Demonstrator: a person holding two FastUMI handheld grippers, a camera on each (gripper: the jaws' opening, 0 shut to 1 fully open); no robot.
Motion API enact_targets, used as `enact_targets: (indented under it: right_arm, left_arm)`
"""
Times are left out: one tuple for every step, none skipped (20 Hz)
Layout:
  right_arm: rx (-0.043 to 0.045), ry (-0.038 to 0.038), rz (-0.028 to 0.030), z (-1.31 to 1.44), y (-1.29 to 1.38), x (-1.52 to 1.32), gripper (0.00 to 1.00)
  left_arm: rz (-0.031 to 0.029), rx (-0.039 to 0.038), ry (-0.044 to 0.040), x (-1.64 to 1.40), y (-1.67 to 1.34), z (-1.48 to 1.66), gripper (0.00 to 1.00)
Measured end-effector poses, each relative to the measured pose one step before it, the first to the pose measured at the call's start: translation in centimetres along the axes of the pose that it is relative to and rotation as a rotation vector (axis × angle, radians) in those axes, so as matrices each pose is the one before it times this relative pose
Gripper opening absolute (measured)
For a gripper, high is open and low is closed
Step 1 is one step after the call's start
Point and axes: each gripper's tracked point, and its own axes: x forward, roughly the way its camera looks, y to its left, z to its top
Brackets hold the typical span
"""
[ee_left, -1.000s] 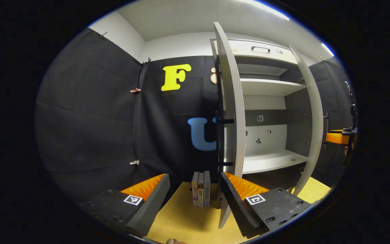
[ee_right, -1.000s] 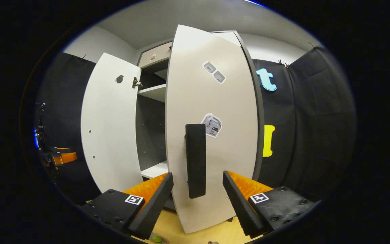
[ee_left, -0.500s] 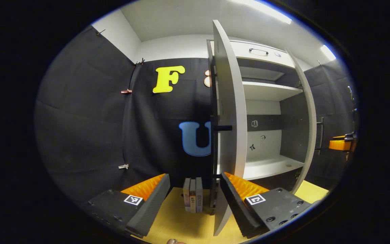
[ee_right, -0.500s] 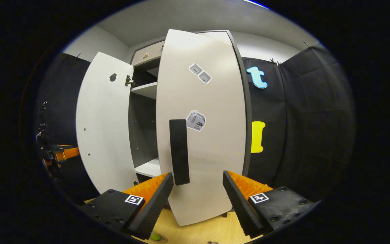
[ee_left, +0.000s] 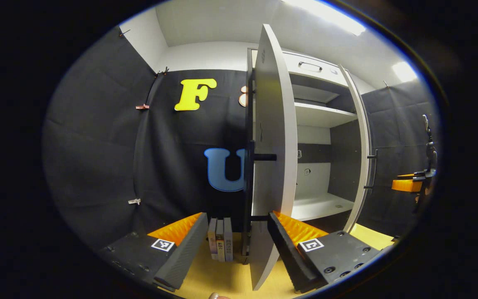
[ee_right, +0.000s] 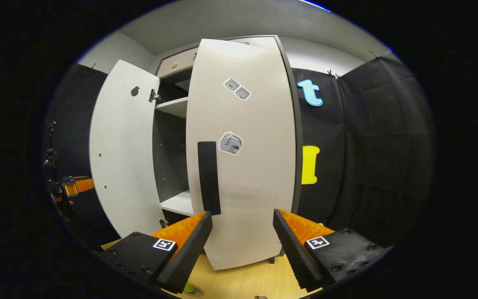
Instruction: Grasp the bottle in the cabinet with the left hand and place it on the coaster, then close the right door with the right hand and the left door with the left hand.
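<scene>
A pale wooden tabletop (ee_right: pixel 243 282) carries a white cabinet (ee_left: pixel 318 124) against the black cloth wall of the booth. In the right gripper view the right door (ee_right: pixel 243 149) stands upright dead ahead of the right gripper (ee_right: pixel 242 245), its outer face turned toward the camera, partly swung toward the cabinet. Its long black handle (ee_right: pixel 208 177) runs vertically, its lower end just above and beside the gripper's left finger. The right gripper's fingers are spread wide with nothing between them. Left of that door, the left door (ee_right: pixel 118 153) hangs wide open, showing its inner face. In the left gripper view the left door (ee_left: pixel 273 158) is seen nearly edge-on, upright, straight ahead of the left gripper (ee_left: pixel 235 245), whose fingers are also spread apart and empty. A few books (ee_left: pixel 220 245) stand upright between those fingers, farther off. At the bottom edge of the right gripper view a small green object on a round disc (ee_right: pixel 189 288) lies on the table; I cannot tell what it is.
</scene>
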Motion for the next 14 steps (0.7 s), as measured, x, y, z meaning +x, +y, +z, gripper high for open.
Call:
enact_targets:
  right_arm:
    - [0.00446, 0.00087, -0.00083, 0.032, -0.038, -0.144, 0.98]
    - [0.00157, -0.00127, -0.00251, 0.055, -0.175, -0.266, 0.98]
    - [-0.00191, -0.00177, -0.00443, 0.079, -0.198, -0.185, 0.98]
    - [-0.00303, -0.00064, -0.00479, 0.049, -0.176, -0.211, 0.98]
    - [-0.00178, 0.00214, -0.00426, 0.003, -0.184, -0.217, 0.98]
    - [-0.00006, 0.00506, -0.00656, -0.082, -0.274, -0.225, 0.98]
    - [0.00132, 0.00187, -0.00723, -0.004, -0.269, -0.283, 0.98]
    - [0.00150, 0.00055, -0.00678, -0.032, -0.333, -0.332, 0.98]
    - [0.00131, -0.00028, -0.00739, 0.025, -0.339, -0.291, 0.98]
    - [0.00177, 0.00063, -0.00691, 0.025, -0.304, -0.224, 0.98]
    - [0.00313, 0.00203, -0.00497, -0.010, -0.258, -0.226, 0.98]
    - [0.00179, 0.00088, -0.00310, 0.031, -0.149, -0.275, 0.98]
    - [-0.00188, -0.00209, -0.00308, -0.004, -0.097, -0.319, 0.98]
    - [-0.00395, -0.00248, -0.00276, 0.000, -0.123, -0.215, 0.98]
  left_arm:
    - [-0.01311, 0.00587, 0.00009, 0.146, -0.681, 0.088, 0.93]
    - [-0.01979, -0.00031, -0.00075, 0.209, -1.028, 0.010, 0.93]
    - [-0.02333, -0.00558, 0.00030, 0.182, -1.206, -0.144, 0.93]
    - [-0.02597, -0.00857, -0.00238, 0.239, -1.148, -0.041, 0.93]
    - [-0.02885, -0.00447, -0.00008, 0.411, -1.112, -0.081, 0.93]
    - [-0.02770, -0.00065, -0.00057, 0.523, -1.207, -0.045, 0.93]
    - [-0.02582, 0.00175, -0.00475, 0.648, -1.277, -0.040, 0.93]
    - [-0.02834, 0.01114, 0.00128, 0.704, -1.185, -0.047, 0.94]
    - [-0.02898, 0.01006, 0.00967, 0.863, -1.270, -0.398, 0.93]
    - [-0.03095, 0.00137, 0.00638, 0.758, -1.097, -0.347, 0.93]
    - [-0.03031, -0.01436, 0.01217, 0.607, -1.253, -0.680, 0.93]
    - [-0.04383, -0.02737, 0.01119, 0.538, -1.224, -0.463, 0.93]
    - [-0.03031, -0.02447, 0.00227, 0.155, -1.368, -0.276, 0.95]
    - [-0.01924, -0.00861, -0.00446, 0.003, -0.792, 0.253, 0.94]
